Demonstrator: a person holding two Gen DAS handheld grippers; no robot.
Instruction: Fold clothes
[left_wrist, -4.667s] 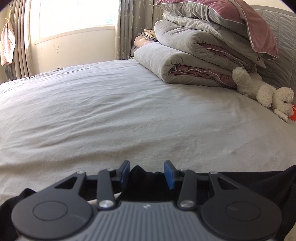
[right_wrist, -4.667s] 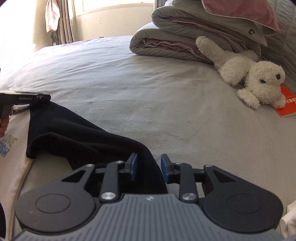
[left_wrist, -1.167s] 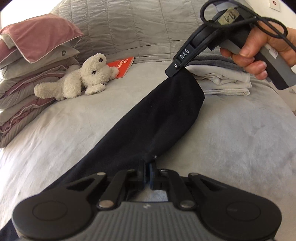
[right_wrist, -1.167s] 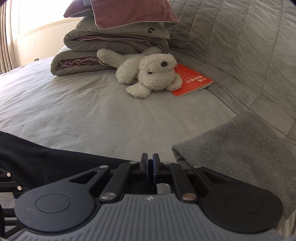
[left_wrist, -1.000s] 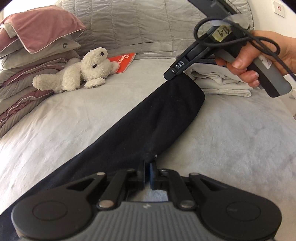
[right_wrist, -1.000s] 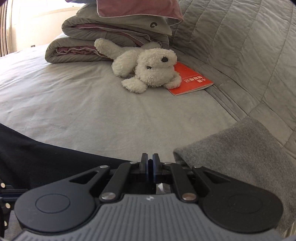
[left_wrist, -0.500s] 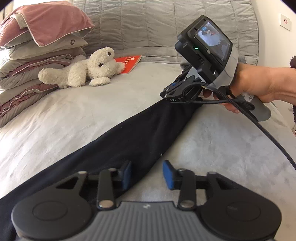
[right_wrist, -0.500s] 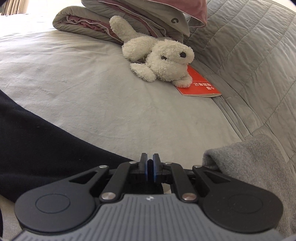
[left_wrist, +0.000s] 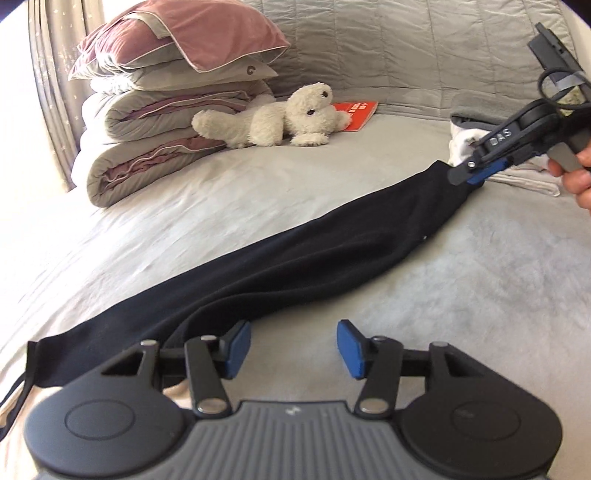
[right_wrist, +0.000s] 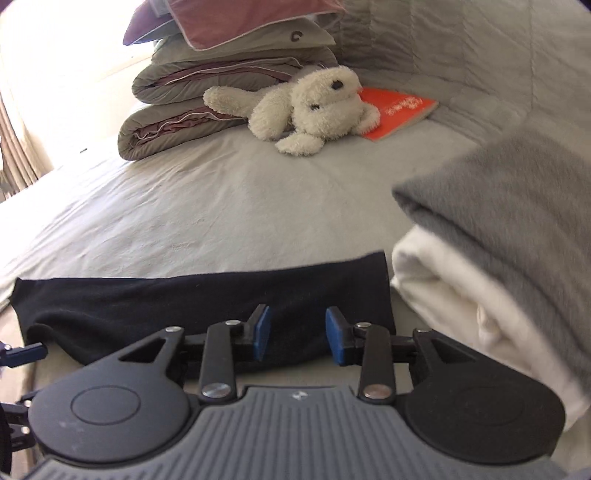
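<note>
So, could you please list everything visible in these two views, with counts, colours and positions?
Black garment: one, black, lying as a long band across the bed.
Bed: one, grey sheet, quilted grey headboard behind.
Folded duvets: stack, grey with mauve lining, far left by the curtain.
Pillows: two, pink over grey, on top of the duvets.
Plush dog: one, cream, beside the duvets.
Booklet: one, orange-red, partly under the plush dog.
Folded clothes: pile, grey over white, on the right, next to the garment's end.
Left gripper: black, blue pads, open, at the garment's near edge.
Right gripper: black, blue pads, open over the garment's end.
Right hand: partly visible, holding the right gripper's handle.
</note>
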